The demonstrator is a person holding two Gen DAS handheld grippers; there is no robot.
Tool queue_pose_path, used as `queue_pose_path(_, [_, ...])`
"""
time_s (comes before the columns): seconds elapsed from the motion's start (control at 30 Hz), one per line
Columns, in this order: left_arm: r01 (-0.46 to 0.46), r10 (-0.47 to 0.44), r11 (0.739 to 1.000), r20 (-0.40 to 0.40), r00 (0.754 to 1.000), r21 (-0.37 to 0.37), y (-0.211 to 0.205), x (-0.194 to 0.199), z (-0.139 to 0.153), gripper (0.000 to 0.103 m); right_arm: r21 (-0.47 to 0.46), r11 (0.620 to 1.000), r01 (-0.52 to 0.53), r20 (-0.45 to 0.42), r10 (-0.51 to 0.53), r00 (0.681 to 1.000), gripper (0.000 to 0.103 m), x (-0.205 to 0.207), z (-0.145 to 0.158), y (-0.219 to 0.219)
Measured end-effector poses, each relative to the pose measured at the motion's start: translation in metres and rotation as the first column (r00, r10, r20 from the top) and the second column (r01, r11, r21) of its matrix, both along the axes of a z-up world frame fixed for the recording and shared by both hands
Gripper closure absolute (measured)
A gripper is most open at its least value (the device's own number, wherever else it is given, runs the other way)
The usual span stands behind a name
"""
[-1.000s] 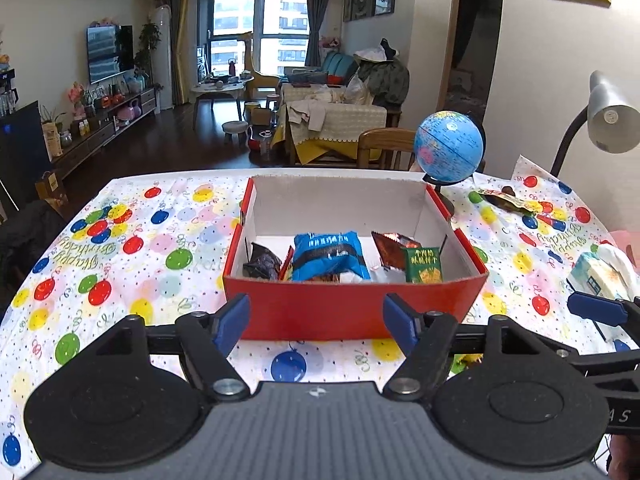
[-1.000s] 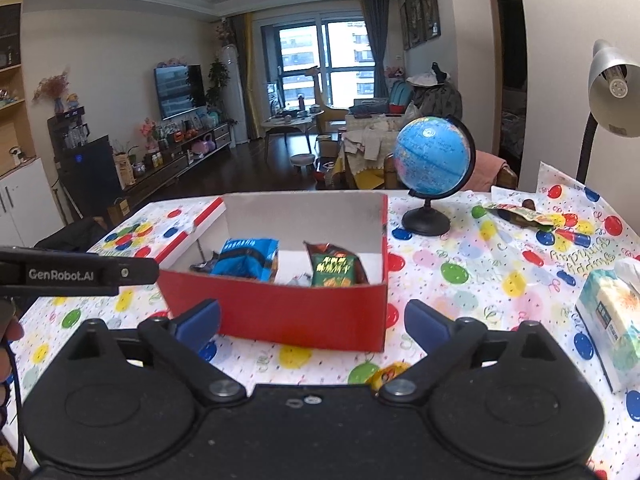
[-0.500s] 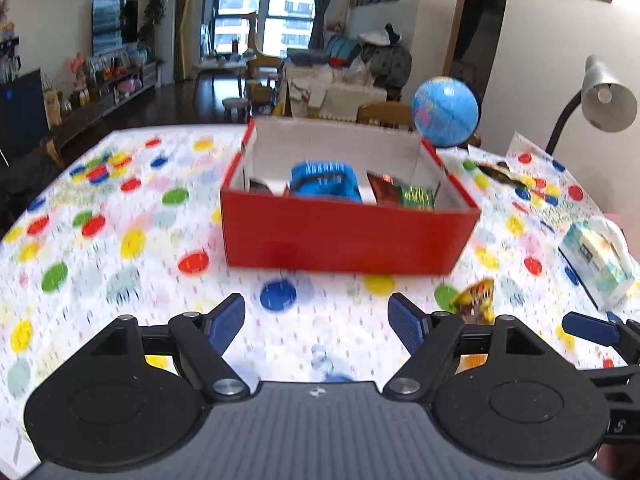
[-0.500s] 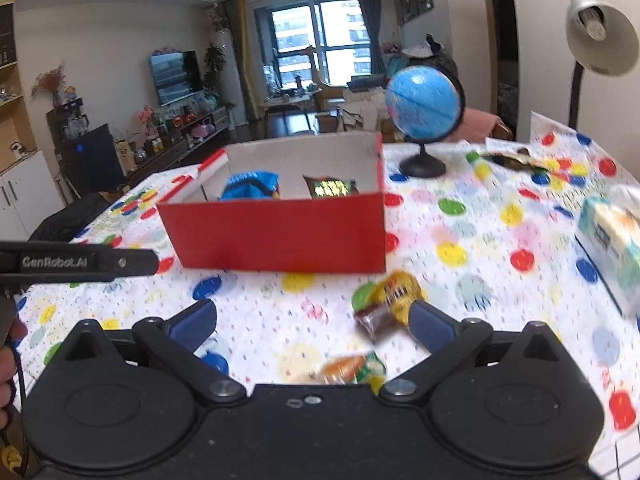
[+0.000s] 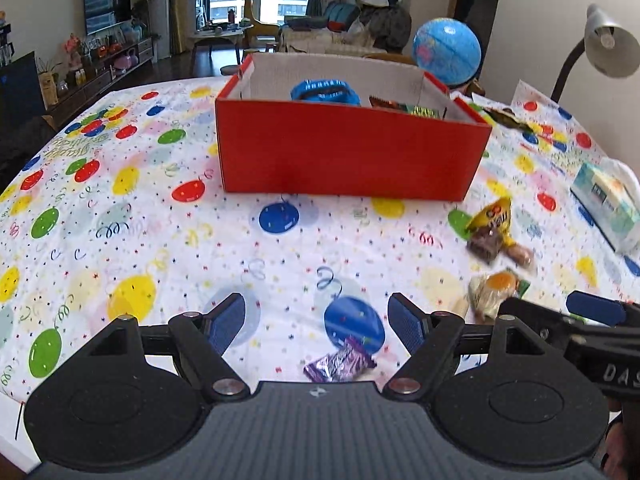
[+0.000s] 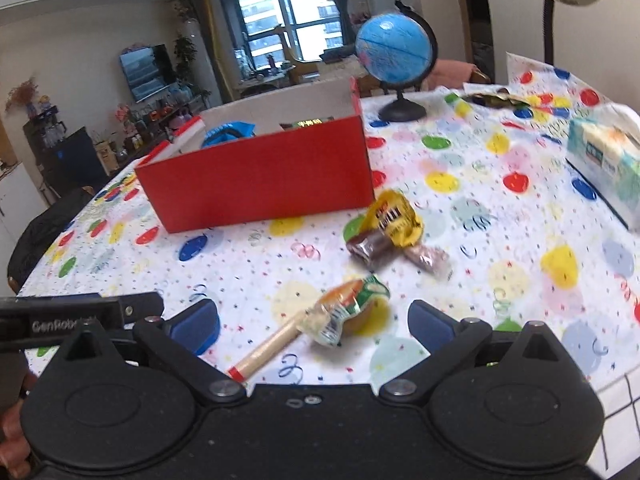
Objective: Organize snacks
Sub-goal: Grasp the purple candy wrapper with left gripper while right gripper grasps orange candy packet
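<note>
Purple candy wrapper (image 5: 340, 364) flat on the tabletop (image 5: 160, 240), just ahead of the left gripper (image 5: 316, 322), between its spread, empty fingers (image 5: 226, 322) — long axis slanted, upper end toward the right. Green-and-orange lollipop (image 6: 348, 308) between the right gripper's (image 6: 314, 324) wide-spread fingers, stick pointing back-left. Yellow packet (image 6: 394, 216) and brown candies beyond, near the red box (image 5: 348, 152) — partly filled.
</note>
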State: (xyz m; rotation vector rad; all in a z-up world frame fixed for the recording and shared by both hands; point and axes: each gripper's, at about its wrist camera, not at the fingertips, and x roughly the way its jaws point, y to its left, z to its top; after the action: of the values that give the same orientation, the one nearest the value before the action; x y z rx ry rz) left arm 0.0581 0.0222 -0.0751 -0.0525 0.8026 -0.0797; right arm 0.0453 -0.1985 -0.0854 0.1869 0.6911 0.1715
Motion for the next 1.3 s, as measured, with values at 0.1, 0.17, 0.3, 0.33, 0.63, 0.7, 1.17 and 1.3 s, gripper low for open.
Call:
queue_pose_path(0.1, [0.016,-0.017,1.0,-0.017,1.0,-0.008,-0.001,-0.003,-0.008,0.025,0.007,1.0,0.026,-0.018,-0.026,0.999,0.003,0.0,-0.007,-0.003])
queue_pose_path(0.17, [0.034,-0.034,0.999,-0.024,0.999,-0.008,-0.003,-0.006,-0.013,0.025,0.013,0.999,0.041,-0.026,-0.04,0.999,0.005,0.0,-0.01,-0.004])
queue_pose_path(0.3, [0.068,-0.068,0.998,-0.018,0.998,-0.001,-0.008,-0.01,-0.02,0.025,0.012,0.998,0.057,-0.036,-0.057,0.998,0.01,0.0,-0.013,-0.004])
queue_pose_path(0.33, [0.071,-0.072,0.997,-0.016,0.997,-0.005,-0.008,-0.011,-0.021,0.025,0.012,0.998,0.06,-0.036,-0.06,0.998,0.01,0.0,-0.013,-0.004])
queue_pose_path(0.63, [0.097,-0.098,0.995,-0.022,0.995,-0.006,-0.011,-0.011,-0.033,0.026,0.003,0.994,0.112,-0.042,-0.112,0.993,0.016,0.01,-0.018,-0.005])
queue_pose_path(0.7, [0.107,-0.107,0.994,-0.019,0.994,-0.007,-0.012,-0.012,-0.034,0.026,0.011,0.993,0.119,-0.051,-0.118,0.992,0.017,0.013,-0.02,-0.006])
queue_pose_path(1.17, [0.136,-0.136,0.991,-0.011,0.991,0.011,-0.018,-0.012,-0.043,0.053,0.027,0.991,0.133,-0.09,-0.13,0.987,0.033,0.03,-0.034,-0.005])
queue_pose_path(1.3, [0.127,-0.127,0.991,0.004,0.992,0.029,-0.02,-0.013,-0.044,0.063,0.035,0.992,0.118,-0.08,-0.115,0.99,0.045,0.031,-0.034,-0.005])
